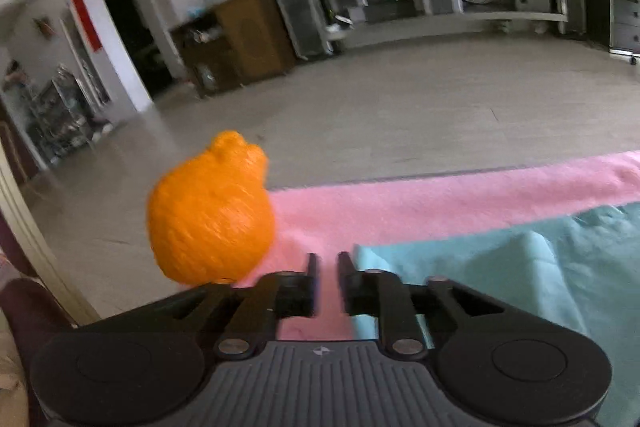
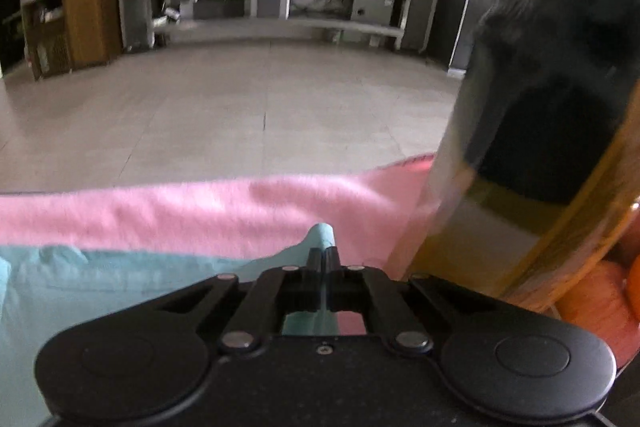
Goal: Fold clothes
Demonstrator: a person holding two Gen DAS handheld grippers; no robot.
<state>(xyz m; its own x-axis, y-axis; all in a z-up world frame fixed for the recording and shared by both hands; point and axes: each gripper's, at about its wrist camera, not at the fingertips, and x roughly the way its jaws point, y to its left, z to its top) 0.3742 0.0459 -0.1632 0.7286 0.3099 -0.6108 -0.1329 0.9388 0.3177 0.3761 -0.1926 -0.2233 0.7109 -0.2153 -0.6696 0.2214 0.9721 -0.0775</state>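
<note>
A teal garment [image 1: 520, 267] lies spread on a pink cloth [image 1: 440, 203] that covers the work surface. My left gripper [image 1: 327, 259] hovers low at the garment's left edge. Its jaws stand a little apart, with only pink cloth showing in the gap and the teal edge just right of the right finger. In the right wrist view my right gripper [image 2: 324, 255] is shut on a corner of the teal garment [image 2: 100, 279]. A small teal peak pokes up above the closed fingertips [image 2: 316, 259], and the pink cloth [image 2: 200, 211] runs behind.
An orange knobbly fruit [image 1: 212, 211] sits at the pink cloth's left end, close to my left gripper. A tall, dark, glossy container [image 2: 540, 147] stands close on the right of my right gripper, with orange objects [image 2: 604, 291] beside it. Beyond the cloth's far edge lie floor tiles [image 1: 400, 99].
</note>
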